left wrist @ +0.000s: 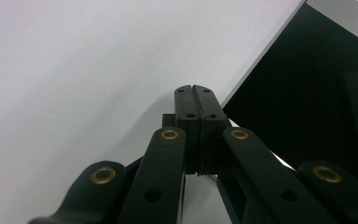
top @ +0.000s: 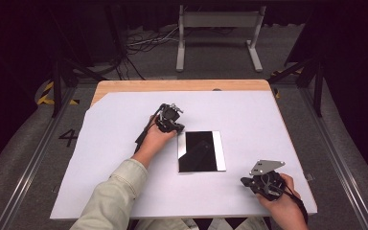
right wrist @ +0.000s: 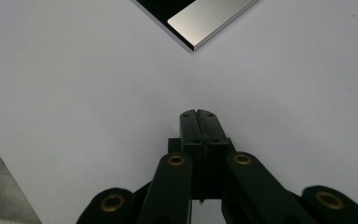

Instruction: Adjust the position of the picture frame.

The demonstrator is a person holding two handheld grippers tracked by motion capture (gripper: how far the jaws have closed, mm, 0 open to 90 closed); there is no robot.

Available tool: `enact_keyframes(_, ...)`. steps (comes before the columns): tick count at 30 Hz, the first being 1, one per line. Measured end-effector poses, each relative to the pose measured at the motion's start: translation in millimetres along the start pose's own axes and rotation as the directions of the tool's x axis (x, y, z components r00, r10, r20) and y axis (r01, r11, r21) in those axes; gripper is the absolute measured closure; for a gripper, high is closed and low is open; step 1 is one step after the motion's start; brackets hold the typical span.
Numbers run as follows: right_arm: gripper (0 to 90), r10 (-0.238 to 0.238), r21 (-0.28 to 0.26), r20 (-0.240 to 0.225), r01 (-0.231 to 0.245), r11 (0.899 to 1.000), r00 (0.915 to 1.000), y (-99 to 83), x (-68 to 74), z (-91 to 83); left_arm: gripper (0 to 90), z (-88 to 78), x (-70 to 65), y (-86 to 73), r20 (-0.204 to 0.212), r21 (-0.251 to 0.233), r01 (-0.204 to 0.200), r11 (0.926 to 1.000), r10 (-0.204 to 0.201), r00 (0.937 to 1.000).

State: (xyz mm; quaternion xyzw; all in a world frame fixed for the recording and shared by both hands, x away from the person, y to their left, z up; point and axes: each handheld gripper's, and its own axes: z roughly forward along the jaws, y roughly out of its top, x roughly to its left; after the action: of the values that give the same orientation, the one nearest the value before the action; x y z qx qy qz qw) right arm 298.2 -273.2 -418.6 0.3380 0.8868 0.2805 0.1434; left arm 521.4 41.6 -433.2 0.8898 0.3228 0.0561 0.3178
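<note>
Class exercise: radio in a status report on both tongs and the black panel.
Left tongs shut, empty, at the black panel's upper-left corner. Right tongs shut, empty, off the panel on the white sheet. Nothing in the way.

A large white sheet (top: 124,167) covers a light wooden tabletop (top: 182,85). Behind the table, a grey metal stand (top: 219,33) rests on grey carpet, near loose cables (top: 146,40).
</note>
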Motion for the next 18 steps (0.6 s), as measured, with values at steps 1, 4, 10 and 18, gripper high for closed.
enact_keyframes(1,90.0,0.002,0.000,-0.001,-0.002,1.000,1.0000,0.1,0.1,0.6,90.0,0.2,0.4,-0.1,-0.004,0.001,-0.004,1.0000,0.004,1.0000)
enact_keyframes(4,90.0,-0.003,0.004,-0.007,0.003,1.000,1.0000,0.6,1.1,2.5,90.0,0.6,-1.1,0.5,-0.018,0.010,0.000,0.9999,0.000,0.9998)
enact_keyframes(10,90.0,0.000,0.009,-0.004,0.000,1.000,1.0000,0.6,1.1,3.3,90.0,0.0,-3.3,0.8,-0.029,0.021,-0.006,0.9998,0.007,0.9996)
enact_keyframes(18,90.0,0.010,0.018,-0.006,-0.010,1.000,0.9999,-0.1,-0.1,5.0,90.0,-5.1,-8.1,-6.6,-0.009,0.031,-0.015,0.9994,0.015,0.9998)
